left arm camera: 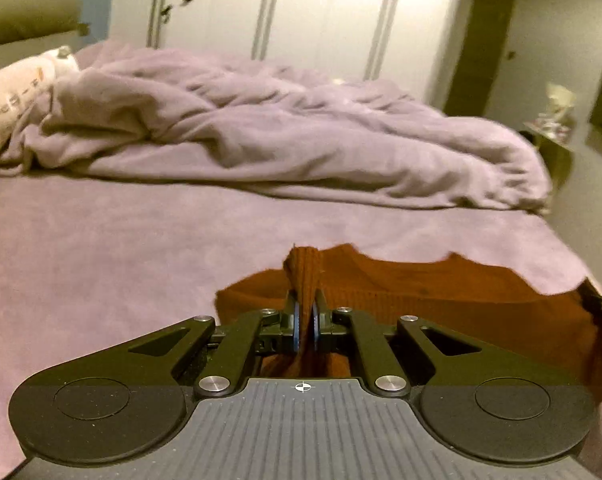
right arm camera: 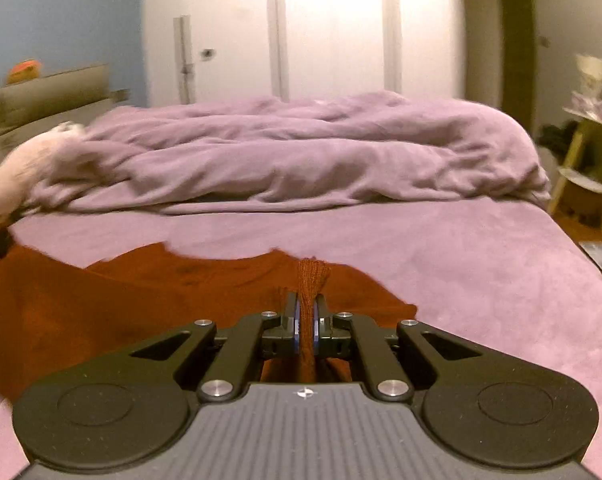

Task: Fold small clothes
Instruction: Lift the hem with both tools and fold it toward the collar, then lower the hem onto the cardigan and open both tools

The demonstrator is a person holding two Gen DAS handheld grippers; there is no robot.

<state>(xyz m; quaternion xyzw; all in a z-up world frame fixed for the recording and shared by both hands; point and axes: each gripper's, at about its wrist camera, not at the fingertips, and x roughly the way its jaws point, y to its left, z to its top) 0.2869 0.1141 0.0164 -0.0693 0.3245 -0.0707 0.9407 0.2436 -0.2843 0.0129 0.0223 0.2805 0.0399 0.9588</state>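
A rust-brown knitted garment [left arm camera: 441,280] lies spread on the purple bed sheet [left arm camera: 101,248], its near edge lifted off the bed. My left gripper [left arm camera: 306,300] is shut on a bunched ribbed fold of its left part. In the right wrist view the same garment [right arm camera: 121,292] stretches to the left, and my right gripper [right arm camera: 306,300] is shut on a pinched ribbed fold of its right part. The other gripper's black tip shows at the far right edge of the left wrist view. The cloth under both grippers is hidden.
A crumpled purple duvet [left arm camera: 281,136] is heaped across the far half of the bed. A white pillow [left arm camera: 13,104] lies at the far left. White wardrobe doors [left arm camera: 301,8] stand behind. A small side table [right arm camera: 585,168] stands right of the bed.
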